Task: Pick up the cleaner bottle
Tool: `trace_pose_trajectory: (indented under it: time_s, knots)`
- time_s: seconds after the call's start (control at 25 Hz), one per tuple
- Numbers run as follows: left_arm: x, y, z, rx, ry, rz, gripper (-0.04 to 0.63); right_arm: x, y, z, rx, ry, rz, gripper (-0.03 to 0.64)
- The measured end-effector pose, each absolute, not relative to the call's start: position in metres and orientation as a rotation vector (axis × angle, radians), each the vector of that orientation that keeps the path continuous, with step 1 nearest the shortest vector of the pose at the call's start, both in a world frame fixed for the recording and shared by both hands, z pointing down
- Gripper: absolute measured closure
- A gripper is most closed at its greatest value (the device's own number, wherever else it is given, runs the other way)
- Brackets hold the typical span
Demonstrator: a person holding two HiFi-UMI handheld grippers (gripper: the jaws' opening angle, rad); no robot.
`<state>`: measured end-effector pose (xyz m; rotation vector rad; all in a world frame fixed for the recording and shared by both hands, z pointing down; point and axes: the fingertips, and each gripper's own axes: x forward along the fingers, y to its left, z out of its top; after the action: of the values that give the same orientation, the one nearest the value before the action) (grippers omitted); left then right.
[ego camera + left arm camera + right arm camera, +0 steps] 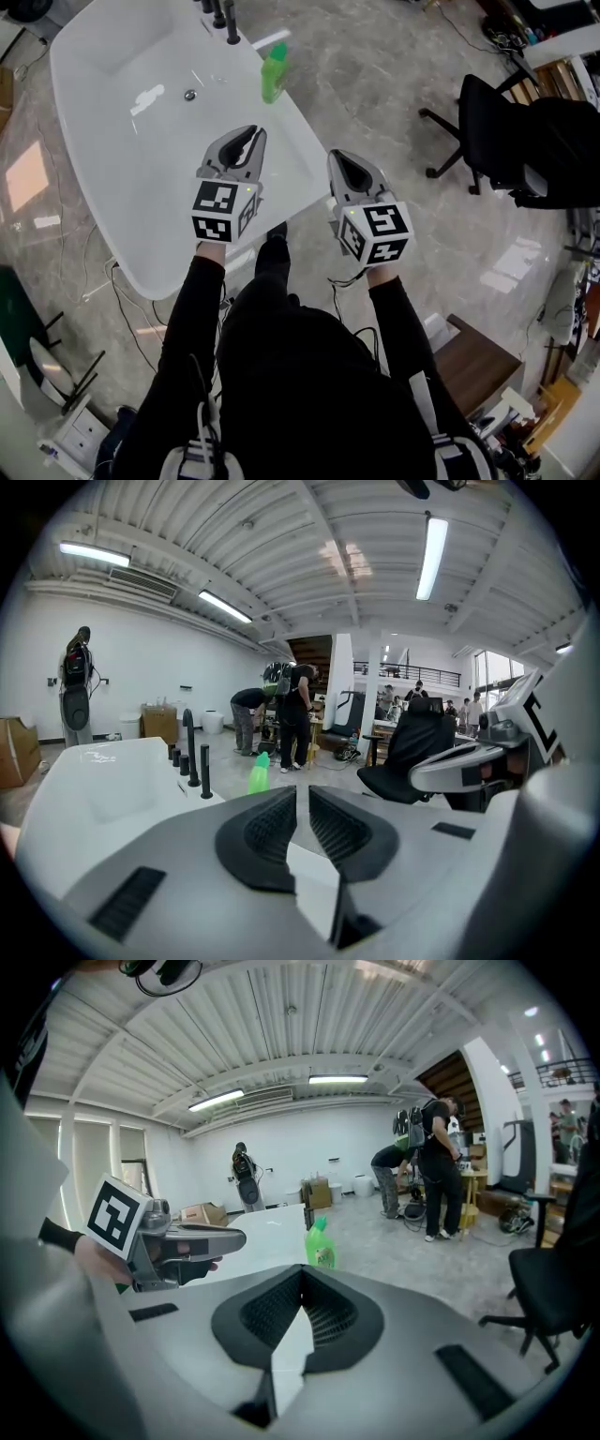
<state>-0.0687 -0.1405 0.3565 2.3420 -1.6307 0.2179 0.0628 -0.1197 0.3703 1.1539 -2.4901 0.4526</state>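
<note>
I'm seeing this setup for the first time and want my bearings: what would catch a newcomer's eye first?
The bright green cleaner bottle stands out, upright on the rim of the big white basin, near its black taps. Nearer the person in the head view, the left gripper and right gripper point toward it, both empty and well short of it.

Head looks down; tool views seemingly share bottle (259, 774) (320, 1244).

Glossy white tub (122, 150); green plastic cleaner bottle (274, 75).
</note>
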Motion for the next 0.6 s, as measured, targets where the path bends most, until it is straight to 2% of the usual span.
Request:
trace_pose_trajectory:
  time_s: [0.6]
  knots:
    - [-0.078, -0.226, 0.416, 2.29, -1.587, 0.333, 0.403, 0.045, -0.174, 0.41, 1.118, -2.417, 0.503, 0.615]
